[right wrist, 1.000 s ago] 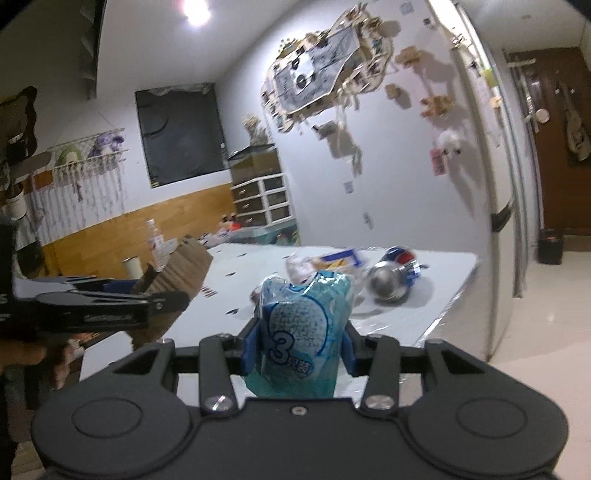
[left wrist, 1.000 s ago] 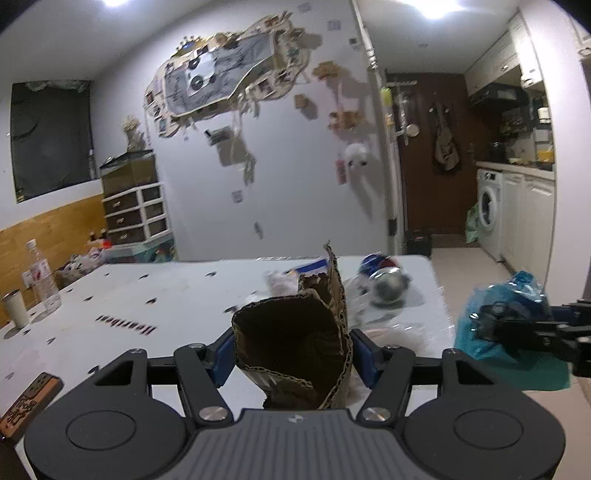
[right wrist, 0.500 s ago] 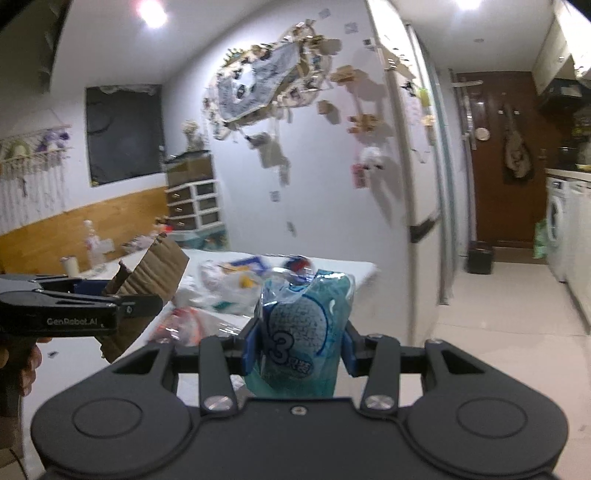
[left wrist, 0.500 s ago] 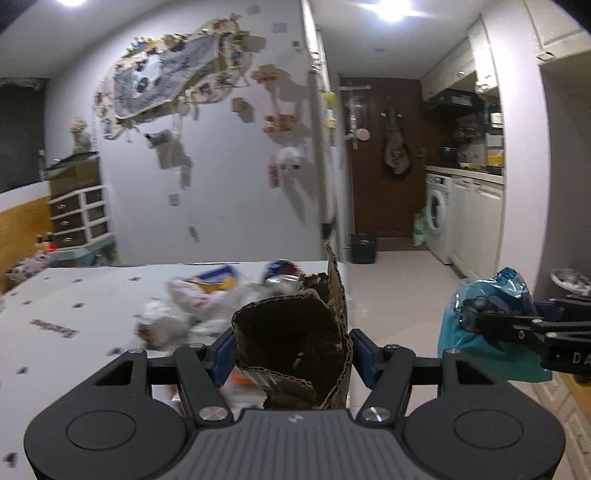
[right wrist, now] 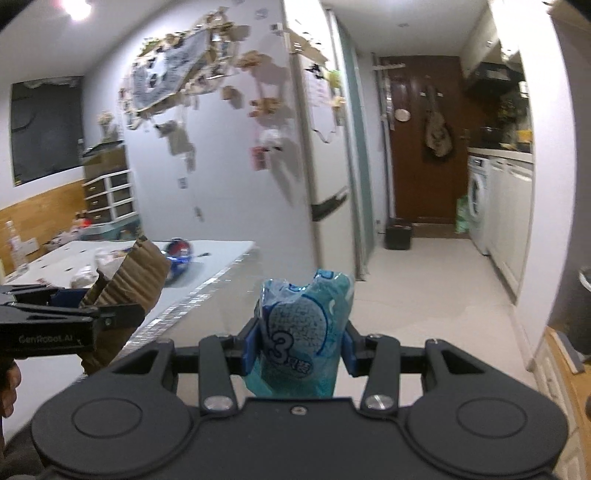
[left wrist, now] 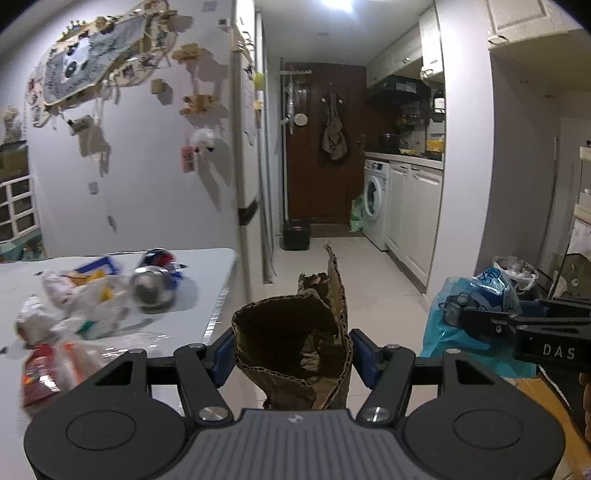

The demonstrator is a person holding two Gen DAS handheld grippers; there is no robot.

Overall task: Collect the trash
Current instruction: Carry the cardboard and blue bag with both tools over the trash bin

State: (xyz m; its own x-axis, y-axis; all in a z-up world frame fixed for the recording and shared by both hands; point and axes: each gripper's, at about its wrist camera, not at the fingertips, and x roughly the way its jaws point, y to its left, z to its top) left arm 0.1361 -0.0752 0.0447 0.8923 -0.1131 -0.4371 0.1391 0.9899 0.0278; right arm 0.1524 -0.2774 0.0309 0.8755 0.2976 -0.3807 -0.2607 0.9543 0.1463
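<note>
Both claws are clamped on trash, the left gripper (left wrist: 291, 354) on crumpled cardboard (left wrist: 295, 339), the right gripper (right wrist: 300, 349) on a blue packet (right wrist: 301, 339), with a bag-lined bin (left wrist: 515, 267) at two o'clock, nearer the right.

White wall (left wrist: 147, 177) at left, hung with paper decorations (left wrist: 92, 62). Far end: dark wooden door (left wrist: 325, 147). Washing machine (left wrist: 375, 199) and white cabinets (left wrist: 413, 214) along right. Pale tiled floor (left wrist: 343, 266). Ceiling light (left wrist: 338, 3) on.

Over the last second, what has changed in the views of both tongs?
Both views have swung right, away from the table toward the kitchen corridor; the trash still on the table now sits at the left. Nothing was picked up or released: the left tongs stay clamped on the torn cardboard, the right tongs on the blue plastic package.
</note>
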